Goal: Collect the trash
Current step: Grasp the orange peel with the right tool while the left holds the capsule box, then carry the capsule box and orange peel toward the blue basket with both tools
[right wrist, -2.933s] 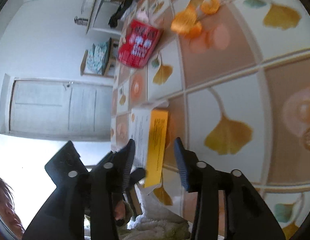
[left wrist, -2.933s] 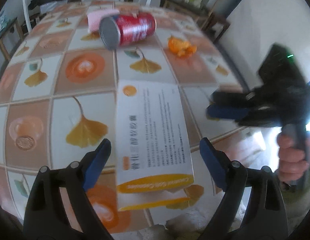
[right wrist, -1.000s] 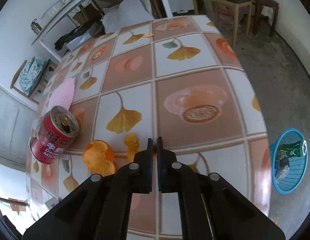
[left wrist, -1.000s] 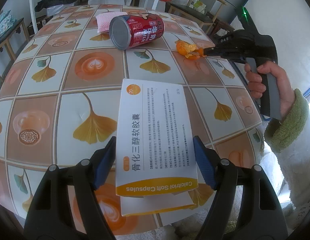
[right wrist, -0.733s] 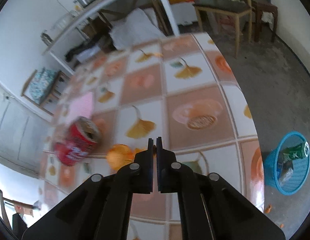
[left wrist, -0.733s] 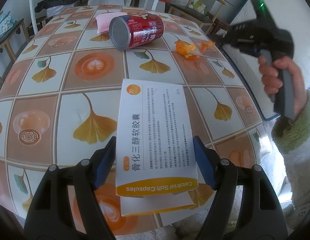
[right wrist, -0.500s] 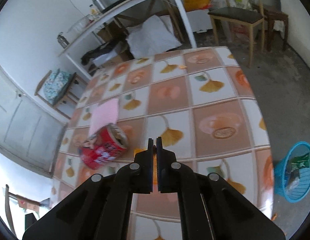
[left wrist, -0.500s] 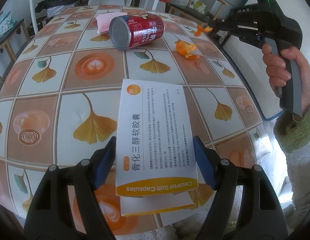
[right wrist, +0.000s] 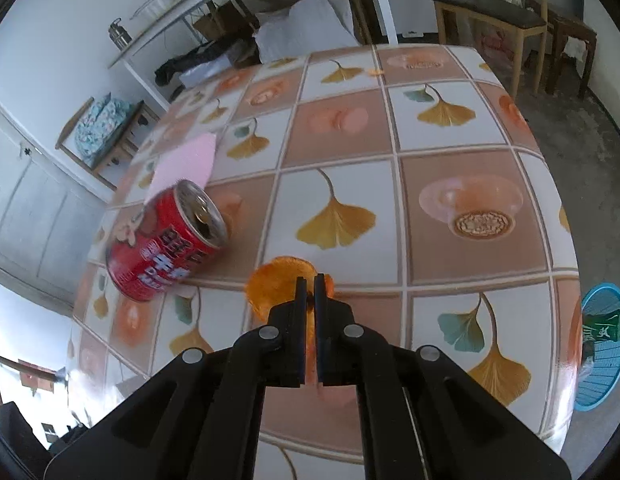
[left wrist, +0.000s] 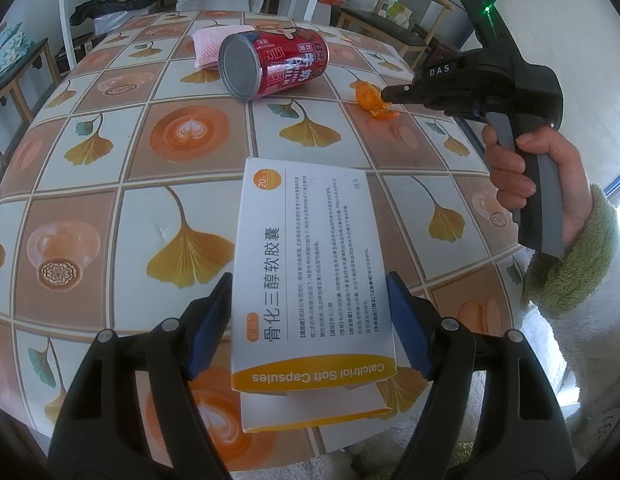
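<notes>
Nearest, at six o'clock in the left wrist view, the left tongs (left wrist: 310, 320) straddle a white and yellow capsule box (left wrist: 310, 260), blue pads pressed to its long sides, so the box is gripped. It hangs over the near edge of the counter (left wrist: 110, 152), probably because a flat carton is easiest to catch where it overhangs. One box, with a loose flap below it.

Farther off, at two o'clock, a hand (left wrist: 526, 176) in a green fuzzy sleeve (left wrist: 566, 260) carries the right tongs (left wrist: 384, 94), whose tip sits at the orange peel (left wrist: 370, 98). In the right wrist view those tongs (right wrist: 309, 280) are clenched almost shut, with orange showing in the narrow slit, so they seem to pinch a scrap of peel; a rounder piece (right wrist: 278, 284) lies just beyond. Two bits at least; blur hides more.

Beyond, at twelve o'clock, one red can (left wrist: 274, 66) lies on its side, likely tipped once emptied, a pink cloth (left wrist: 208, 46) behind it.

Farthest, on the floor at four o'clock of the right wrist view, one blue basket (right wrist: 602, 344) holds a green can (right wrist: 606, 328), the likely home for all this trash.
</notes>
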{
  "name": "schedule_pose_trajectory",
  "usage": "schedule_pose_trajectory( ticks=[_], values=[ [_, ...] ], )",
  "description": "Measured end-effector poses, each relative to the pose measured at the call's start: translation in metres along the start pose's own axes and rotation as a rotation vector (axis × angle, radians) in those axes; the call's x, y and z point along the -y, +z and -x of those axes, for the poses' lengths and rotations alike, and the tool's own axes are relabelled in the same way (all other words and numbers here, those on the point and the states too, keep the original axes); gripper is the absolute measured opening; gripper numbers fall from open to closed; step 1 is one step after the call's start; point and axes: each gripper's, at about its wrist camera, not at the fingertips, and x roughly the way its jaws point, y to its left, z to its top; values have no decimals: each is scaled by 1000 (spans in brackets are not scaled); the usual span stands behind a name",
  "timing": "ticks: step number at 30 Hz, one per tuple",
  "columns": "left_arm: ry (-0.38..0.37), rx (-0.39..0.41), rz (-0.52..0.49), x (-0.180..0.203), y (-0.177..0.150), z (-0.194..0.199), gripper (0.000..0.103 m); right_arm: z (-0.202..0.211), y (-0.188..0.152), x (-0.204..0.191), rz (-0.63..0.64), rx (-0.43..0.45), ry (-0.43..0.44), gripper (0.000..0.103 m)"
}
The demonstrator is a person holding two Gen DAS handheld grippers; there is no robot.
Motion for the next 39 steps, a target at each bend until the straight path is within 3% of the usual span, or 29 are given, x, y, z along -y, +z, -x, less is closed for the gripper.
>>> schedule_pose_trajectory(
  ticks=[4,12,15,18,21,32,39],
  values=[
    [0,1,1,0,0,0,71,12,3,7,-9,55,40,34],
    [-1,2,1,0,0,0,71,-11,7,21,-46,-24,99,34],
    [0,2,0,0,0,0,71,-14,7,15,-33,-31,99,33],
    [4,3,-1,1,0,0,71,-19,4,7,-9,-44,85,16],
    [3,7,3,1,-1,1,71,-20,1,-1,22,-40,54,8],
    [3,9,33,1,1,3,66,17,-2,-2,17,41,58,5],
    [-5,19,33,13,0,14,66,73,-18,24,-54,126,110,5]
  ],
)
